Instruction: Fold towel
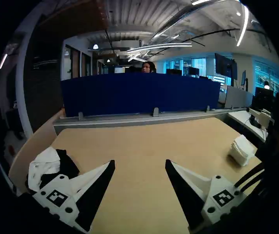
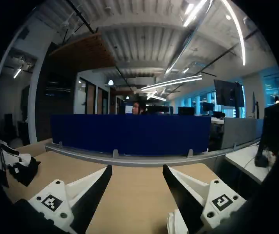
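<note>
Towels (image 1: 242, 150), white and folded, stack squarely on smooth wooden table (image 1: 151, 156).

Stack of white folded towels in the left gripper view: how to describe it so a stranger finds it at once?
Start at the long blue partition behind the wooden desk. Follow the desk to its right edge in this view, where the stack of white folded towels sits. Unlike the crumpled black-and-white cloth heap at the left edge, it is all white and neatly layered.

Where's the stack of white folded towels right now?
In the left gripper view the towel stack sits by the right edge of the table, just beyond the right-hand finger of the left gripper, across from the black-and-white cloth on the left.
</note>
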Available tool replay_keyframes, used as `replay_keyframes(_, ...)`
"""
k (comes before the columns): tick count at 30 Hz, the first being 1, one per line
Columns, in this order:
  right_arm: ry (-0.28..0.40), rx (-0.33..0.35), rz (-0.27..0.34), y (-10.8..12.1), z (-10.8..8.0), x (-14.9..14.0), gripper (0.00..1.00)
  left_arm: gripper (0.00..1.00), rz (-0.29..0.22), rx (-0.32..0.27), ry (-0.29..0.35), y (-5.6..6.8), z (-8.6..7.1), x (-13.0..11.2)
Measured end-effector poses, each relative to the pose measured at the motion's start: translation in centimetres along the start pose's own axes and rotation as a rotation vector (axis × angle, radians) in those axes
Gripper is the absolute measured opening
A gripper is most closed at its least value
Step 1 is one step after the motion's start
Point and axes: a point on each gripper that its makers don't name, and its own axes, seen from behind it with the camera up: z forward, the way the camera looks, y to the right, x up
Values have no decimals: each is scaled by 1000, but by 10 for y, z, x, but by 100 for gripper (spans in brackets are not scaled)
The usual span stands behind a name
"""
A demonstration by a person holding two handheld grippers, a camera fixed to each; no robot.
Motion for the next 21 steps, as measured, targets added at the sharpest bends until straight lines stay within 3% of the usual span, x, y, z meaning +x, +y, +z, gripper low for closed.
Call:
replay_keyframes(11,-30,16,59,-20,3,-5,100,95,-10,70,126,-25,3,33)
replay_keyframes(21,-68,60,13,-47,6,-15,100,95,-4,116,197,-33,9,35)
